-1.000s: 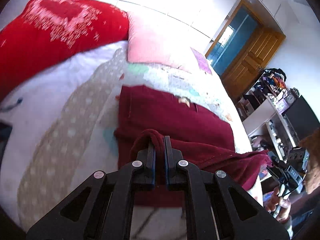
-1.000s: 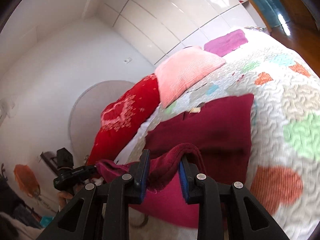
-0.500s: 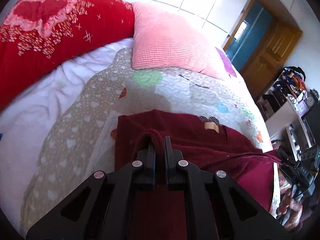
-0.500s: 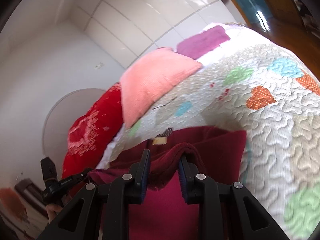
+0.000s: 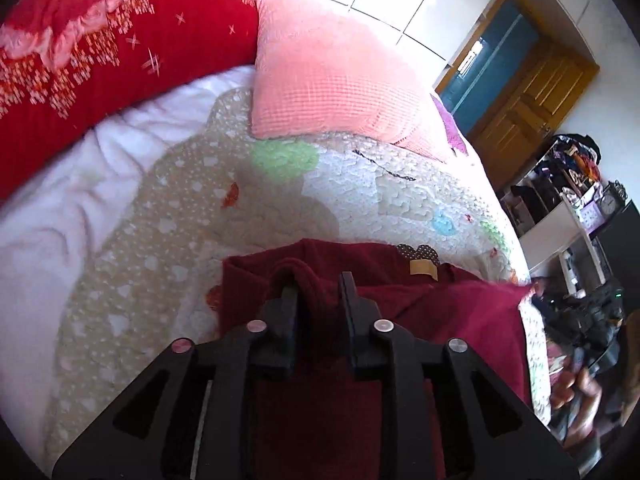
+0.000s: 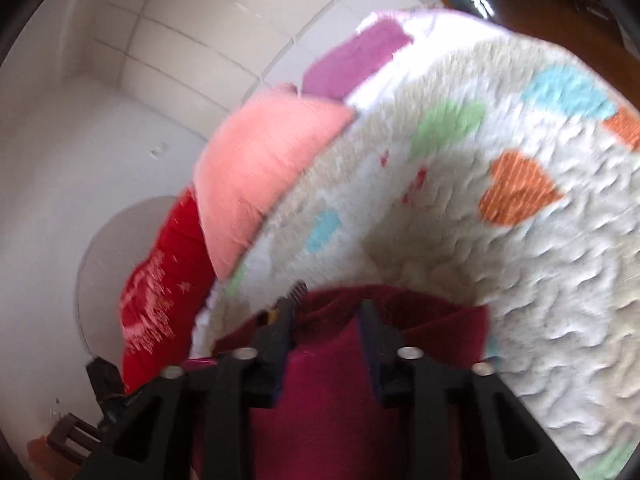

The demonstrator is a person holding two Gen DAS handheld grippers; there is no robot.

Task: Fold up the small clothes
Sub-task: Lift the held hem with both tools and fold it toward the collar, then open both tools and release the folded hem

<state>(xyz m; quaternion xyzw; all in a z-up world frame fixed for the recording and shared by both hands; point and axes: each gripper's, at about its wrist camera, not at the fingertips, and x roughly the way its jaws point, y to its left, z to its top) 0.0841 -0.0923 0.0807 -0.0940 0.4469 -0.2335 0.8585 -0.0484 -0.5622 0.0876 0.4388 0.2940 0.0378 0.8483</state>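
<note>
A dark red garment (image 5: 440,308) lies folded over on the patchwork quilt (image 5: 360,192); a tan label (image 5: 423,269) shows near its far edge. My left gripper (image 5: 318,284) is over the garment's left far corner with its jaws parted; a ridge of cloth stands between them, loose. My right gripper (image 6: 328,312) is over the garment (image 6: 332,392) at its right far corner, jaws wide apart, cloth lying slack between them. The right wrist view is blurred.
A pink pillow (image 5: 332,72) and a red cushion (image 5: 92,52) lie at the head of the bed. White sheet (image 5: 60,208) shows at the left. Shelves with clutter (image 5: 568,188) and a wooden door (image 5: 532,92) stand past the right side.
Both grippers carried the garment's near edge forward over its far part and lowered it. Both have opened, the left from tightly shut, letting the cloth go.
</note>
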